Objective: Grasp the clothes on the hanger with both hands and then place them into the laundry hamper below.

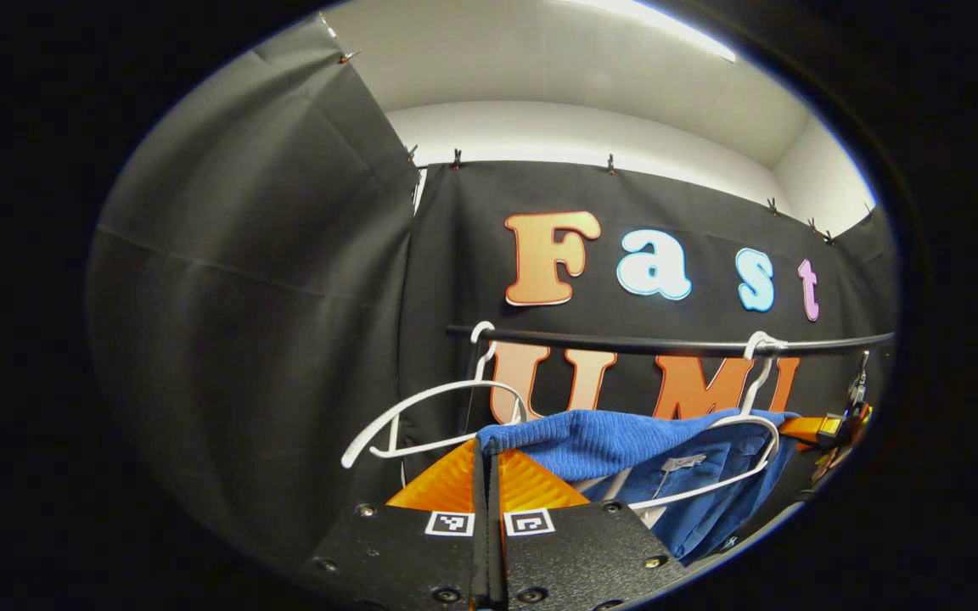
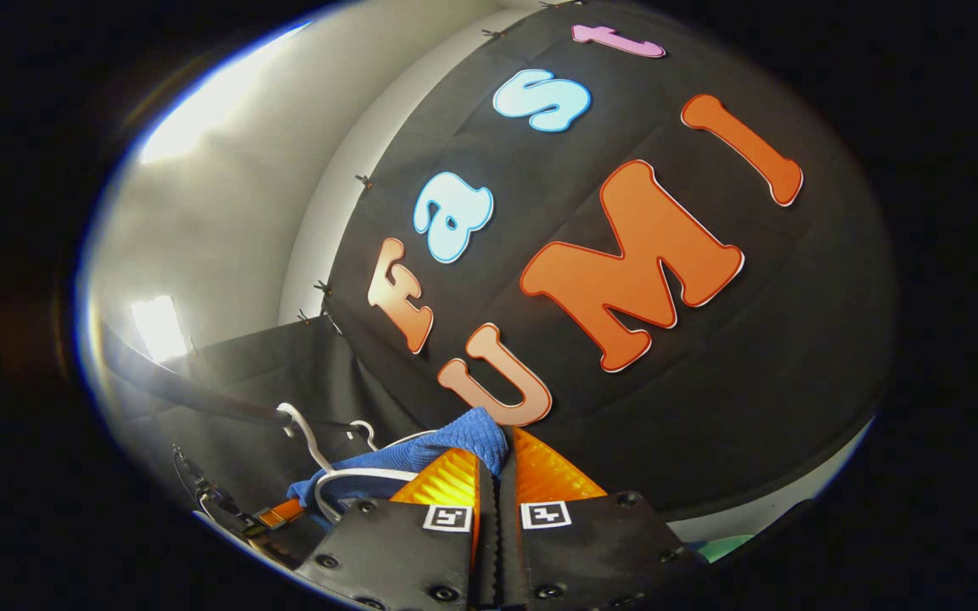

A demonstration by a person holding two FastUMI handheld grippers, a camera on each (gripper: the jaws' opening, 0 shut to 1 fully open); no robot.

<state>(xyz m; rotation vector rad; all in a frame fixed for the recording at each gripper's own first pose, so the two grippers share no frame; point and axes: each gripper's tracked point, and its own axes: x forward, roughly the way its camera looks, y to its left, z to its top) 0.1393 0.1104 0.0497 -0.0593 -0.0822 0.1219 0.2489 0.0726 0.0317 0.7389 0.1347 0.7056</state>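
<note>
A blue ribbed garment (image 1: 625, 441) hangs over a white hanger (image 1: 756, 424) on the black rail (image 1: 667, 344). In the left gripper view, my left gripper (image 1: 486, 448) is shut, with the garment's left edge pinched at its fingertips. Farther off, at the garment's far right end, is my right gripper (image 1: 833, 428). In the right gripper view, my right gripper (image 2: 502, 440) is shut on a corner of the blue garment (image 2: 463, 437), which bunches over its tips. The white hanger (image 2: 328, 479) and my left gripper (image 2: 272, 515) lie low on the left there.
An empty white hanger (image 1: 429, 407) hangs on the rail just left of the garment. The rail (image 2: 200, 397) runs off to the left in the right gripper view. Black cloth walls close in behind and on the left. A green edge (image 2: 727, 547) peeks in at lower right.
</note>
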